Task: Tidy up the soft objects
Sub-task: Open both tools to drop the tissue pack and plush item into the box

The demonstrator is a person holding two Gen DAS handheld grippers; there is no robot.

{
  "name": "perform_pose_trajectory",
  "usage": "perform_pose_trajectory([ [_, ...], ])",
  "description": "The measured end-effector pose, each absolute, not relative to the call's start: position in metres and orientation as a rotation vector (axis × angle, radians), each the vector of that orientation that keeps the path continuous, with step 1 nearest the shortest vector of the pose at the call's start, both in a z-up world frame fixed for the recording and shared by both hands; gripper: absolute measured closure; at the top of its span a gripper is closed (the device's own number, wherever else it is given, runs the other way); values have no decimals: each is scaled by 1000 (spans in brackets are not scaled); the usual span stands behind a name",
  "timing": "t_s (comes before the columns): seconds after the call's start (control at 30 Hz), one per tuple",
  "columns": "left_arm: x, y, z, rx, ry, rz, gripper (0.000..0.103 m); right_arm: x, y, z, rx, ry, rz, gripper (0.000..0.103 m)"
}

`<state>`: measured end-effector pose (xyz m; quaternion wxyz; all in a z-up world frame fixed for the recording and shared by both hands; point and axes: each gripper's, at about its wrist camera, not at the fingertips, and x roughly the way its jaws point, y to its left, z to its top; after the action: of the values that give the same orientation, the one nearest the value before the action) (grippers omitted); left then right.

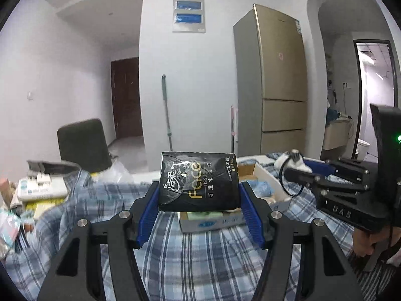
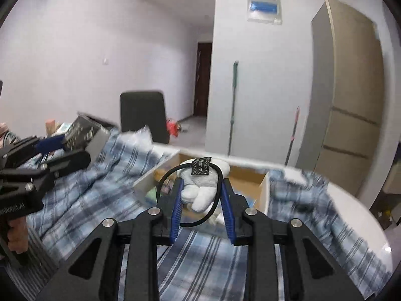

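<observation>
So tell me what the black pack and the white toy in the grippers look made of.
Black tissue pack: thin glossy plastic film, going by its wrinkles and shine. White toy: apparently soft plush fabric, fuzzy and matte, bulging between the pads; a black cord loop, perhaps elastic, hangs around it.

White walls (image 1: 75, 57) and a white ceiling (image 1: 100, 7), lit evenly and coolly. Straight ahead, a wall panel (image 1: 189, 13) with two blue windows, set high. Below it, leaning on the wall, a green mop handle (image 1: 166, 110); beside it, a pink-handled stick (image 1: 233, 125). To the right, a tall gold fridge (image 1: 278, 80) standing against an arched opening (image 1: 351, 50), with a bright doorway (image 1: 376, 87) beyond. Down the hall at left, a dark wooden door (image 1: 126, 97); pale grey floor (image 1: 130, 150) before it. Nearer, a dark chair back (image 1: 82, 145). In the foreground, a blue plaid cloth (image 1: 213, 255) spread over the table.
</observation>
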<state>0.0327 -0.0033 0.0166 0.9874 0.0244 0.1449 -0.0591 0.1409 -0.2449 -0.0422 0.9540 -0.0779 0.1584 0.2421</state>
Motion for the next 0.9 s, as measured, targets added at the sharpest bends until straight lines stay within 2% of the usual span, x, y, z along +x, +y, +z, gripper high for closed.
perform_pose_trajectory([
  [0.2, 63, -7, 41, 6, 245, -115, 39, 159, -245, -8, -167, 226, 459, 75],
  [0.33, 88, -11, 43, -7, 215, -128, 39, 184, -244, -5, -140, 239, 447, 75],
  [0.6, 156, -24, 22, 15, 256, -162, 39, 240, -238, -30, -127, 274, 403, 75],
  [0.9, 195, -9, -18, -25, 321, -193, 39, 272, -245, -76, -101, 339, 410, 75],
])
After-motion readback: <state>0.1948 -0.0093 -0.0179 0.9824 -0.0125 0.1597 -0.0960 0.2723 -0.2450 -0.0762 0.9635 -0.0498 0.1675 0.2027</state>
